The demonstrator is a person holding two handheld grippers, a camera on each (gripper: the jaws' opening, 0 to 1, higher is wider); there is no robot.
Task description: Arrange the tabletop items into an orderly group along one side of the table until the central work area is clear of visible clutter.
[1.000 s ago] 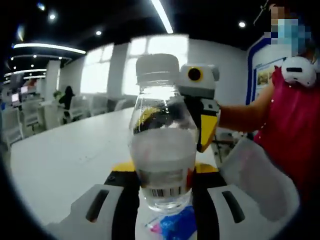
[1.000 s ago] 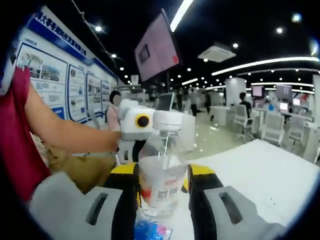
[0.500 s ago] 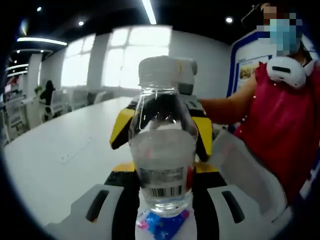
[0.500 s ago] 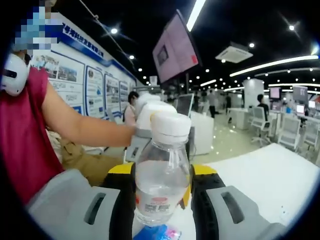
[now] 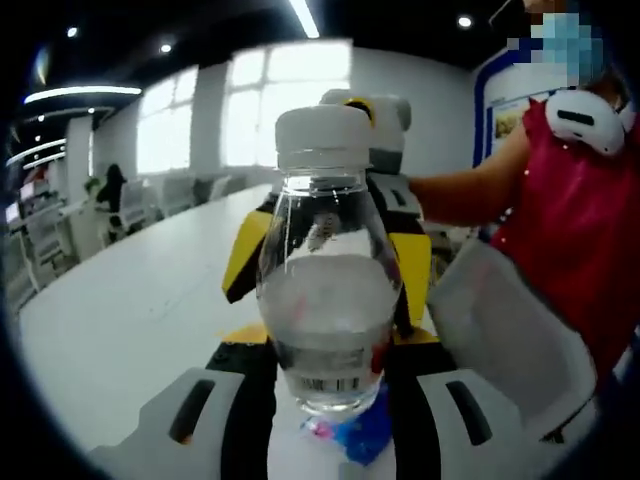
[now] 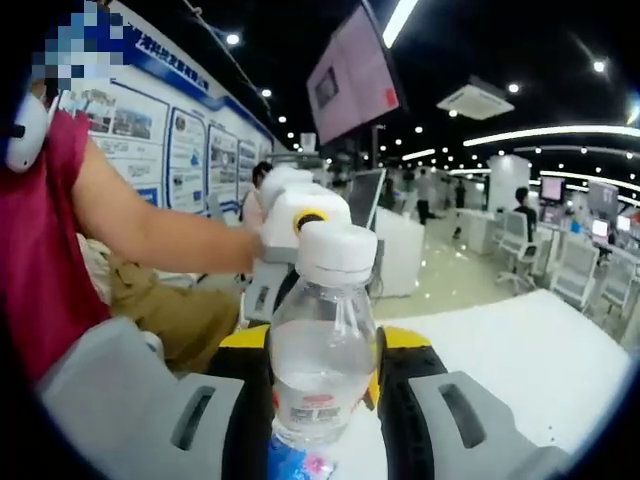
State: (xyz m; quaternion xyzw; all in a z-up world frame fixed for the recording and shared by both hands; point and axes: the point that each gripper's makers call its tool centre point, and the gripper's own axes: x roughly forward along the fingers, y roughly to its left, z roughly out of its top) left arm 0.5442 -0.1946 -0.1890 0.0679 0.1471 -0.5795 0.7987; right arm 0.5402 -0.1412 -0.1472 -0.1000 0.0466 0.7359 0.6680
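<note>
Bottle [image 5: 330,290]: clear plastic, white cap, partly filled with water, upright, raised above the white bench [image 5: 130,320]. Left gripper [image 5: 325,400]: jaws closed against the bottle's lower body, barcode label between them. Right gripper [image 6: 320,400]: jaws likewise pressed on either side of the bottle [image 6: 325,350], near its red-marked label. Beneath the bottle: blue and pink wrapper [image 5: 360,435], just below its base. Behind the bottle: person's bare forearm [image 6: 165,245], red shirt, office chairs beyond.

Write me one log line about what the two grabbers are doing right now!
left gripper: shut on bottle | right gripper: shut on same bottle | bottle: upright, white cap on, above white table
</note>
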